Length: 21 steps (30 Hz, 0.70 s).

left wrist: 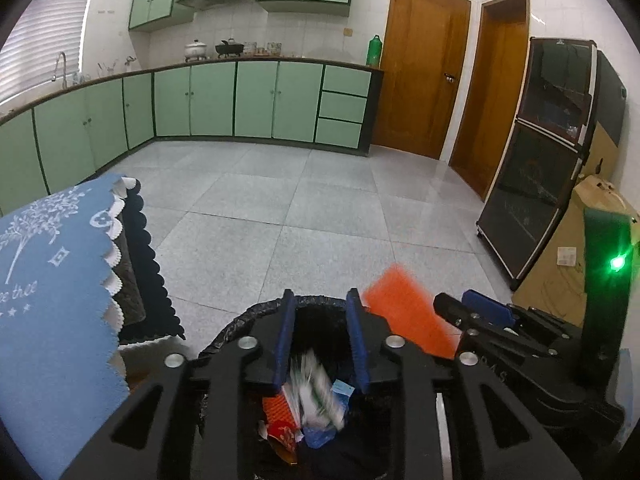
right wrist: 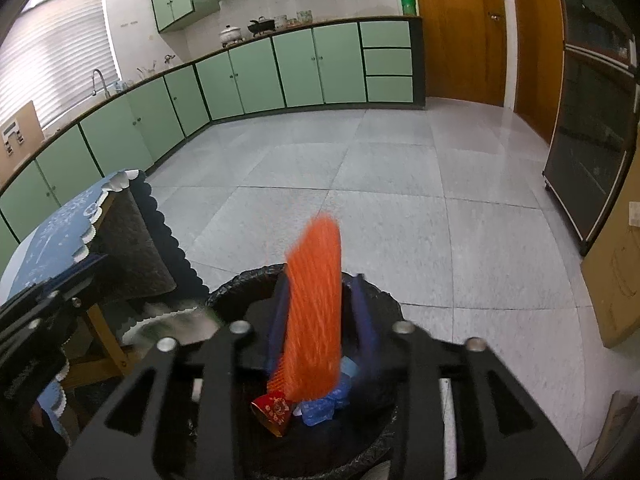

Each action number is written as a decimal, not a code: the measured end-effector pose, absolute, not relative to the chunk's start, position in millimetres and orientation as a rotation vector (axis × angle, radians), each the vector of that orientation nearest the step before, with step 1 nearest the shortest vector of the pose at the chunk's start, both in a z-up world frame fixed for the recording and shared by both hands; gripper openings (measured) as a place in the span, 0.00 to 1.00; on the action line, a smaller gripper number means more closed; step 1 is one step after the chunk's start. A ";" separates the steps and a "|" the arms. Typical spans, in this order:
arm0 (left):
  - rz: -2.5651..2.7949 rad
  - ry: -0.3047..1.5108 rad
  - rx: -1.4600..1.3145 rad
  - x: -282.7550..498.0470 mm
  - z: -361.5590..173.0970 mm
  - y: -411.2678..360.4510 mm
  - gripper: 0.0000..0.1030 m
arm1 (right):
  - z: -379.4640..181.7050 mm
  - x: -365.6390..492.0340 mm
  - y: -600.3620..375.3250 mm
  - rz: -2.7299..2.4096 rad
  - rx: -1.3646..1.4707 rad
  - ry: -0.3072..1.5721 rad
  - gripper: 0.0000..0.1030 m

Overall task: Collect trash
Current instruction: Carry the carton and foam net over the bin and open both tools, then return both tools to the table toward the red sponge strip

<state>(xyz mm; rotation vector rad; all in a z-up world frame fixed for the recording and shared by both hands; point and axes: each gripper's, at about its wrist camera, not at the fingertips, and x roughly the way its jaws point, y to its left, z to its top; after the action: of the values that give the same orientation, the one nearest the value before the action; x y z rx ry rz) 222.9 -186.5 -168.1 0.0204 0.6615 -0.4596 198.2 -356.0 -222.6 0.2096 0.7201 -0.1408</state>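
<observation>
A black-lined trash bin [left wrist: 240,320] stands on the floor under both grippers; it also shows in the right wrist view [right wrist: 240,284]. My left gripper [left wrist: 320,300] is open over it, and a blurred white-green wrapper [left wrist: 320,392] is between and below its fingers, above the trash in the bin. My right gripper [right wrist: 322,292] is open, with a blurred orange foam net [right wrist: 316,300] between its fingers; the net also shows in the left wrist view [left wrist: 408,316]. Whether the pads touch the net is unclear. Red and blue wrappers [right wrist: 296,406] lie in the bin.
A table with a blue scalloped cloth [left wrist: 52,280] stands just left of the bin. Green cabinets [left wrist: 240,100] line the far wall. A dark glass cabinet [left wrist: 536,184] and a cardboard box [left wrist: 560,264] stand at the right. Grey tiled floor [left wrist: 304,208] lies ahead.
</observation>
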 end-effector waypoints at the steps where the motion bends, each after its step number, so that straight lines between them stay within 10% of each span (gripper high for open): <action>1: -0.455 0.659 0.019 222.3 -166.8 -184.6 0.27 | -222.5 197.5 -357.2 -0.145 0.211 0.719 0.48; 6: -0.415 0.642 -0.006 219.2 -158.0 -166.7 0.38 | -215.9 192.2 -357.6 -0.179 0.212 0.706 0.86; 12: -0.362 0.606 -0.028 210.6 -141.8 -130.6 0.61 | -195.3 178.7 -345.1 -0.162 0.206 0.661 0.89; 21: -0.243 0.554 -0.048 182.8 -119.8 -59.0 0.68 | -166.0 163.8 -304.7 -0.095 0.202 0.606 0.91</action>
<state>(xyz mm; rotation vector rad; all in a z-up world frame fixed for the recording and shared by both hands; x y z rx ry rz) 182.8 -59.0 -119.8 -0.0485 0.5537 -0.2433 163.8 -304.7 -166.0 0.2016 0.6058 -0.0950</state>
